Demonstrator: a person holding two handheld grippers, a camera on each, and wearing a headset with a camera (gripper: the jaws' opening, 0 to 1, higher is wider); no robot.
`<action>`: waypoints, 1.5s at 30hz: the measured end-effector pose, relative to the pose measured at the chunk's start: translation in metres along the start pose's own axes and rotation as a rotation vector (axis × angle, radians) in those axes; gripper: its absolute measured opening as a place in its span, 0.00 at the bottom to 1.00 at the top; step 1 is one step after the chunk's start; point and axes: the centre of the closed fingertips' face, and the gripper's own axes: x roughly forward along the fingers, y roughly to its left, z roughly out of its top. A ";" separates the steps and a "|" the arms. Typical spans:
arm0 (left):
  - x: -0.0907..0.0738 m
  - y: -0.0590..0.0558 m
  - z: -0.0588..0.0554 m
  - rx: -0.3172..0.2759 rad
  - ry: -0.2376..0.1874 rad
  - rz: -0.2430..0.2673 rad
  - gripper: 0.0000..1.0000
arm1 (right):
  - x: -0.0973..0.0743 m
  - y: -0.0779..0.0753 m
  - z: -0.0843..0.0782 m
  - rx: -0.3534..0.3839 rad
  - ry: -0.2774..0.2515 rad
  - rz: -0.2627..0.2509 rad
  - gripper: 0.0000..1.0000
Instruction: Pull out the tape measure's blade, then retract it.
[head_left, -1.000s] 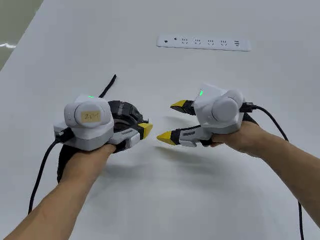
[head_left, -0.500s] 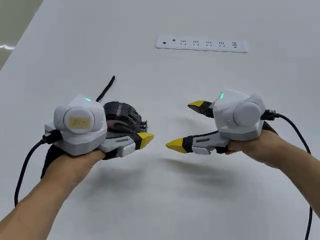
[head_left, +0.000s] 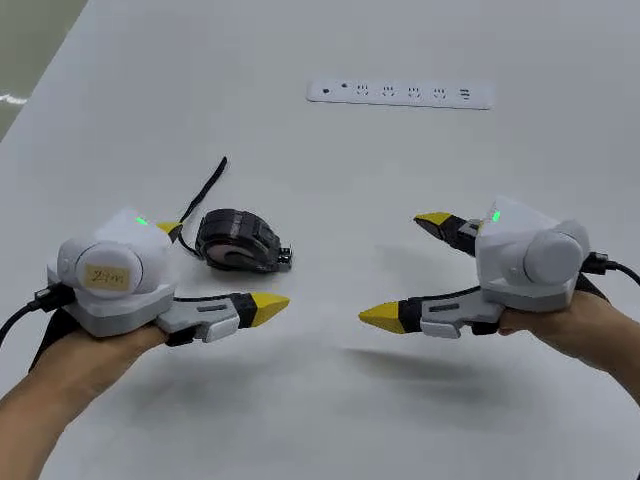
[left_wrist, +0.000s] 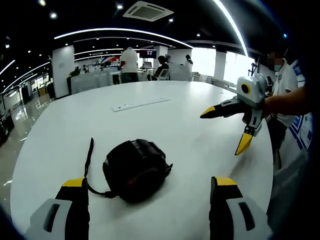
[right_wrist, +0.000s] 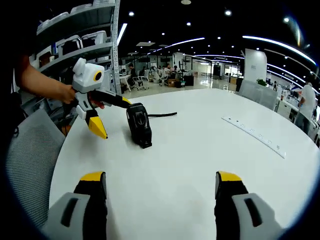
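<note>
1. Table (head_left: 330, 400): white, bare surface; carries all the items below.

2. Left gripper (head_left: 217, 266): hand-held, just on the near-left side of the tape measure, not touching it. Jaws stand wide apart and hold nothing; the left gripper view has the case lying between and beyond them.

3. Right gripper (head_left: 407, 267): hand-held, well to the right of the tape measure, tips pointed toward it. Jaws spread apart, nothing between them.

4. Tape measure (head_left: 238, 240): dark round case, lying loose on the table. Blade appears fully wound in, with only the small end hook (head_left: 285, 258) showing on the side facing the right gripper.

5. Strap (head_left: 205, 185): black, runs from the tape measure's left end away across the table.

6. Power strip (head_left: 400, 93): white, well beyond the tape measure, apart from everything.

Hazards, as judged:
- The case is unheld, so a tug on the hook would likely drag the whole case instead of drawing out the blade.
- The hook is small and may slip from the jaw tips.
- The strap may catch in the left jaws as they close.
- A blade let go suddenly could whip back.
</note>
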 end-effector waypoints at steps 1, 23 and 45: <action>-0.001 0.000 -0.002 -0.005 -0.001 -0.007 0.99 | -0.004 0.000 -0.002 -0.001 0.002 -0.003 0.92; -0.037 -0.007 -0.003 0.031 -0.094 -0.067 1.00 | -0.063 0.001 -0.032 0.070 -0.023 -0.142 0.97; -0.058 -0.019 0.000 0.047 -0.168 -0.083 1.00 | -0.079 0.010 -0.035 0.124 -0.051 -0.170 1.00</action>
